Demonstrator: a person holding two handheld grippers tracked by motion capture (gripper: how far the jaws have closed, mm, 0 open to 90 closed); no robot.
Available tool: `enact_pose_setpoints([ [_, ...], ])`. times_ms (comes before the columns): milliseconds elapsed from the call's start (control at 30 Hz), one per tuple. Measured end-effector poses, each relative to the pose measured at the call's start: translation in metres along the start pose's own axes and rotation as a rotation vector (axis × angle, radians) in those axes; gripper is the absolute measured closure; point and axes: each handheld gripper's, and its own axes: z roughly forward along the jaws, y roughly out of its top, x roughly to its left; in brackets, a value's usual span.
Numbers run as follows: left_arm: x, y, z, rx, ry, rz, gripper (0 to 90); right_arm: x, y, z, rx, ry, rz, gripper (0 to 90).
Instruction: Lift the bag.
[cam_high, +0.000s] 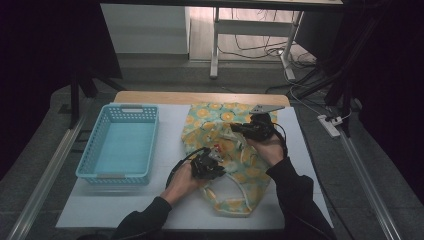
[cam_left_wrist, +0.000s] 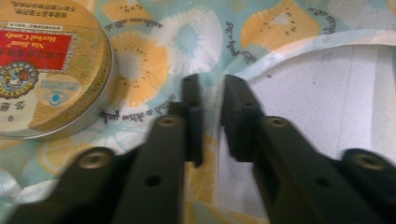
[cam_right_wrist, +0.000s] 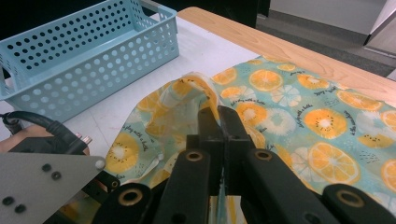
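Now both my left gripper (cam_high: 216, 159) and right gripper (cam_high: 241, 131) pinch the fruit-print cloth (cam_high: 215, 120) at the surface's centre, basket (cam_high: 102, 150) at nine o'clock; I should lift evenly, keeping edges taut.

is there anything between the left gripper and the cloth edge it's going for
Nothing visible. The left gripper has its jaws nearly together over the pale hem of the fruit-print cloth, with no object between. The round candy tin lies off to the side.

Teal cloth (cam_high: 227, 120) — orange citrus slices
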Motion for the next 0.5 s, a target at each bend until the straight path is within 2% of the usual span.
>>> enact_pose_setpoints([
  [33, 0.001, 0.000, 0.000, -0.004, -0.005, 0.001, 89.1, 0.000, 0.000, 0.000, -0.001, 0.001, 0.001, 89.7],
  [67, 0.002, -0.001, 0.000, -0.005, -0.010, -0.008, 90.0, 0.000, 0.000, 0.000, -0.002, 0.000, 0.001, 89.7],
  [133, 0.002, 0.000, 0.000, -0.005, -0.013, -0.060, 90.0, 0.000, -0.001, 0.000, -0.001, 0.000, 0.002, 89.7],
  [167, 0.002, 0.001, 0.000, 0.001, -0.014, -0.073, 90.0, -0.001, -0.001, -0.001, 0.001, -0.001, 0.003, 89.7],
  [267, 0.001, 0.002, -0.002, 0.009, -0.003, -0.071, 90.0, -0.002, -0.002, -0.001, 0.003, -0.003, 0.006, 89.7],
  [400, 0.005, 0.002, -0.013, -0.031, -0.026, -0.119, 90.0, -0.004, -0.002, -0.002, 0.002, -0.001, 0.010, 89.8],
  [500, 0.007, 0.005, -0.025, -0.052, -0.041, -0.132, 90.0, -0.004, -0.001, -0.002, -0.002, 0.002, 0.012, 89.8],
])
